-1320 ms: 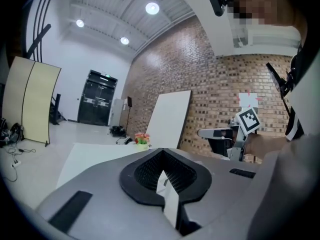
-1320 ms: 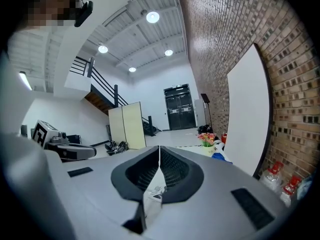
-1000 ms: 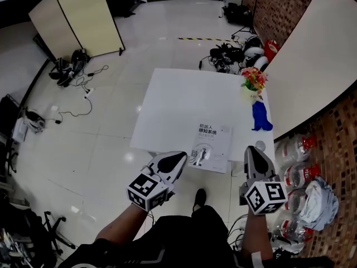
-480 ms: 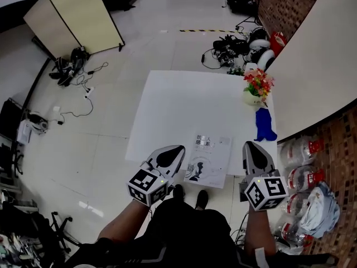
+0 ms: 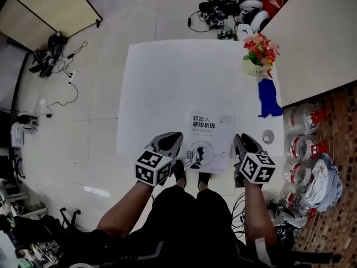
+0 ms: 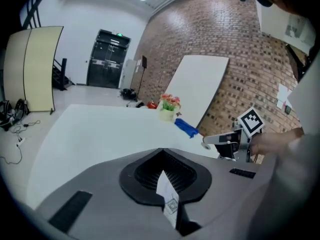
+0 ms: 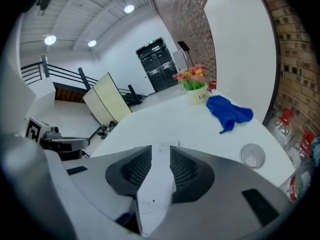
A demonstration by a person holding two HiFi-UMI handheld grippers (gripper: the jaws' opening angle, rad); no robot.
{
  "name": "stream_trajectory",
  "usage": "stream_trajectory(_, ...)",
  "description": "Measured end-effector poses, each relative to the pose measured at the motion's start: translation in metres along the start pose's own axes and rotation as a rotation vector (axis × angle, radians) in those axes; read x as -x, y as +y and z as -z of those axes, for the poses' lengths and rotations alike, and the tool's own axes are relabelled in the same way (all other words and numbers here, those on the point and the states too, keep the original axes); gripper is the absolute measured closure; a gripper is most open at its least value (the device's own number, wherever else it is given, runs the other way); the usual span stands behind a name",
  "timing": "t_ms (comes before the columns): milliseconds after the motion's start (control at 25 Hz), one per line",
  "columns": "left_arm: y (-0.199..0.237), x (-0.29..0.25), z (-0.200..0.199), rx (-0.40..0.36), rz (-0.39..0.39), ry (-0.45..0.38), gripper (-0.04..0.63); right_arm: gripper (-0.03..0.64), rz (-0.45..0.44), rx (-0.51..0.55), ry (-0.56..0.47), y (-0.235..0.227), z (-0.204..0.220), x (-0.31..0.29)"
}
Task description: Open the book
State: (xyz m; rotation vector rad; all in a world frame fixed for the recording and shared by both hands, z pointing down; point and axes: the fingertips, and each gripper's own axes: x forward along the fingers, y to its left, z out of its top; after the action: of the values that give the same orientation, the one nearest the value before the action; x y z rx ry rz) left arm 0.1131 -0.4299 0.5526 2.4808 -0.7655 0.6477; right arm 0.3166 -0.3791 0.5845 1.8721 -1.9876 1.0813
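Book (image 5: 210, 140) is seen closed, cover up, at the near edge of the white surface (image 5: 162, 82), between both grippers. It is judged thin, light and soft-covered, so the cover alone is best pinched, likely at its right edge. Left gripper (image 5: 169, 142) jaws are pressed together. Right gripper (image 5: 243, 144) jaws are held slightly apart and empty.

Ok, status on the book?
Left gripper shut, right gripper jaws slightly apart, both empty, flanking the book. Book closed, flat at near edge of table. Nothing on it; blue cloth lies apart, right.
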Motion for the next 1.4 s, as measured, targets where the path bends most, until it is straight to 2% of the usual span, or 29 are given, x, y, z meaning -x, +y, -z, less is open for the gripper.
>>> stream_trajectory(200,0.021,-0.029,0.033,0.082,-0.019,0.074,0.600,0.541,0.003,-0.025,0.166,-0.014,0.056,-0.033)
stream_trajectory(520,0.021,-0.046,0.059,0.092,0.016,0.129,0.600,0.543,0.012,-0.050,0.265,-0.020,0.087,-0.052)
stream_trajectory(960,0.023,-0.035,0.069,0.099,0.013,0.149,0.600,0.572,0.105,-0.033,0.290,-0.022,0.086,-0.051)
stream_trajectory(1120,0.021,-0.031,0.068,0.124,0.013,0.133,0.600,0.592,0.117,-0.106,0.255,-0.027,0.084,-0.049)
stream_trajectory(1400,0.025,-0.016,0.065,0.141,-0.009,0.107,0.600,0.609,0.108,-0.167,0.182,-0.017,0.070,-0.036)
